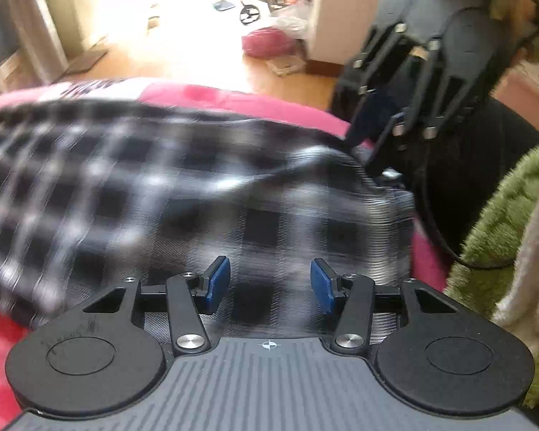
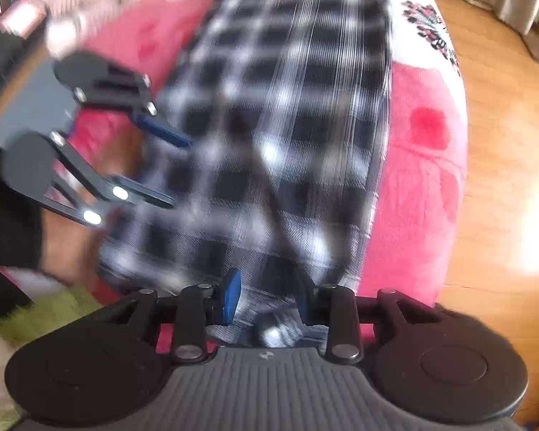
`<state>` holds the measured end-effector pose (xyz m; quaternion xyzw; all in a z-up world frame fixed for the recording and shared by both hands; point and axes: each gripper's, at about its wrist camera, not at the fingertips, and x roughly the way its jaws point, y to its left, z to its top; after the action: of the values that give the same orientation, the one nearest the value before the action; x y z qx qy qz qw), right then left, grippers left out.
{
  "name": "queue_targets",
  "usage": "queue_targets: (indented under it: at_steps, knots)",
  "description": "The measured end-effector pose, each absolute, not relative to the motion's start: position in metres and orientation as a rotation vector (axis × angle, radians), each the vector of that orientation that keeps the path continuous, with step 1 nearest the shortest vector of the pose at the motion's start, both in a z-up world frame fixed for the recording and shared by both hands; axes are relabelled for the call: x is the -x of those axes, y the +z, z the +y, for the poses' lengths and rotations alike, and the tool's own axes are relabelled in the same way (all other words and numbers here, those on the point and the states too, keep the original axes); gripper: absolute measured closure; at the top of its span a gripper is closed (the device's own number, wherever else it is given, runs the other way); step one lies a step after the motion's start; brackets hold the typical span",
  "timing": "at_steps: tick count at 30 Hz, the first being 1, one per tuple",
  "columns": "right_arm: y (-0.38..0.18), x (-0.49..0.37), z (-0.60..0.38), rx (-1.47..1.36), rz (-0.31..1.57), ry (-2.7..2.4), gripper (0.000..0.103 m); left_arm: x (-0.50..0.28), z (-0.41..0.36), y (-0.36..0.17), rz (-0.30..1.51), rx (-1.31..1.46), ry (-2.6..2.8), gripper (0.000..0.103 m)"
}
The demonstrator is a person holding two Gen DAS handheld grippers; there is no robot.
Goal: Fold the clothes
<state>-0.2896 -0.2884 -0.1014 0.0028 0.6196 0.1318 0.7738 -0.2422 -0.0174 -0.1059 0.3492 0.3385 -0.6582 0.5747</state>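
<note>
left hand-held gripper (image 1: pixel 269 283): blue pads apart, hovering over the checked garment (image 1: pixel 183 186), gripping nothing. the garment lies lengthwise on a pink blanket (image 2: pixel 413 186), blurred. right hand-held gripper (image 2: pixel 269 301): jaws narrower, a fold of checked cloth bunched between its pads.

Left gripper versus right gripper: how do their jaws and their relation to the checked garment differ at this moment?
The left gripper stands open over the checked garment with nothing pinched; the right gripper has a bunch of that cloth between narrower jaws, though blur hides whether the pads press it. The left gripper sits over flat cloth, the right gripper at its bunched end. Both point down at the garment on the pink blanket.
</note>
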Motion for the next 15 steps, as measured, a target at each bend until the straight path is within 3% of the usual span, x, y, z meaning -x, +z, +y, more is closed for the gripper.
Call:
queue_targets:
  at_steps: [12, 13, 15]
  knots:
    - [-0.129, 0.316, -0.297, -0.144, 1.413, 0.130, 0.069, 0.298, -0.024, -0.132, 0.622, -1.104, -1.778, 0.054]
    - [-0.133, 0.318, -0.294, -0.129, 1.413, 0.125, 0.071, 0.299, -0.024, -0.132, 0.617, -1.110, -1.784, 0.054]
    - [-0.134, 0.322, -0.290, -0.077, 1.406, 0.124, 0.095, 0.297, -0.024, -0.133, 0.617, -1.111, -1.788, 0.054]
